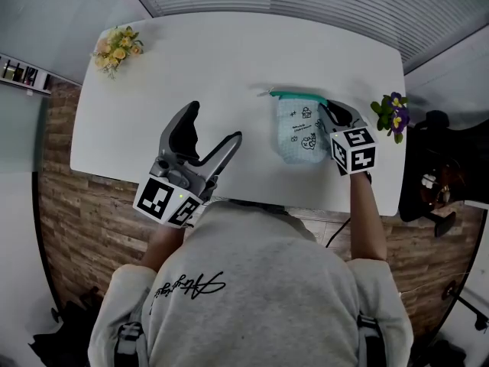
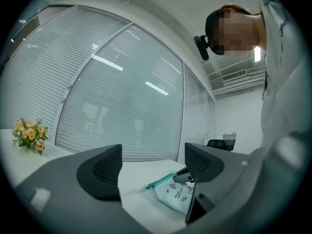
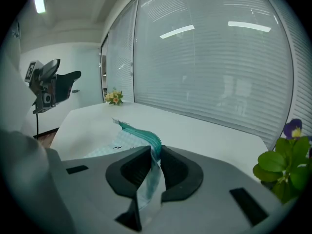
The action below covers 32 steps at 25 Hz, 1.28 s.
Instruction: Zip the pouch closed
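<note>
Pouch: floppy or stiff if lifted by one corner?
Probably floppy: the pouch folds and drapes where the right gripper pinches its zip edge. Likely light: it looks thin and flat. Might slide on the smooth table.

White table (image 1: 214, 67) on wood floor (image 1: 57, 228), slatted blinds (image 2: 122, 96) behind.

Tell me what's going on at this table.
A person holding a gripper in each hand is working on a pale blue pouch on the white table. The right gripper is shut on the pouch's edge near its teal zipper. The left gripper is open, empty, off to the pouch's left.
</note>
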Motion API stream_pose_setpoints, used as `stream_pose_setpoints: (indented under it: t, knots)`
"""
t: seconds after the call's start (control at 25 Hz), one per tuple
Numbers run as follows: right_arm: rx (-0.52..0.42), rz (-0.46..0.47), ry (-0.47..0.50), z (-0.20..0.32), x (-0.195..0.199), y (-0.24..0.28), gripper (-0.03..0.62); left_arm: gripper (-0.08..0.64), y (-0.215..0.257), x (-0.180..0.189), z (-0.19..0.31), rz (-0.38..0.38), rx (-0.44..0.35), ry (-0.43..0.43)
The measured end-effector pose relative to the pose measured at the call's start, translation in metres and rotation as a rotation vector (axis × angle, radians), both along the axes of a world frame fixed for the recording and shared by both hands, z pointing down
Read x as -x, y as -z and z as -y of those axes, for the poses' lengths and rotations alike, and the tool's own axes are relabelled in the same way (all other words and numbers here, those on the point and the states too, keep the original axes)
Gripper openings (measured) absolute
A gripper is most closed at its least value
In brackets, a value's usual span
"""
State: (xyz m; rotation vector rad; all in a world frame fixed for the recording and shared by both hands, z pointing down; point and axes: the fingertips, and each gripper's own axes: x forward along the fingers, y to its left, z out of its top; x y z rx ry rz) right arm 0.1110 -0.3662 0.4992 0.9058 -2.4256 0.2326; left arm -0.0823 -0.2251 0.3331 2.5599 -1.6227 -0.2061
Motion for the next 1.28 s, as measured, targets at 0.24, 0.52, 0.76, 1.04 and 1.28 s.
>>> stream_pose_setpoints:
  t: [0.24, 0.52, 0.76, 1.04, 1.28]
  knots:
    - [-0.043, 0.066, 0.001, -0.014, 0.004, 0.029, 0.057, 0.39, -0.005, -0.002, 0.001, -0.003, 0.011, -0.019]
    - [-0.092, 0.141, -0.011, -0.027, 0.01, 0.062, 0.058, 0.39, -0.007, -0.005, 0.003, -0.006, 0.014, -0.043]
    - [-0.15, 0.19, -0.018, -0.037, 0.01, 0.091, 0.058, 0.388, -0.009, -0.006, 0.002, 0.001, 0.015, -0.062]
    - [-0.226, 0.246, -0.027, -0.048, 0.012, 0.124, 0.057, 0.382, -0.012, -0.009, 0.006, -0.014, 0.031, -0.102]
    - [-0.284, 0.316, -0.018, -0.059, 0.011, 0.157, 0.057, 0.376, -0.014, -0.019, 0.013, -0.031, 0.048, -0.155]
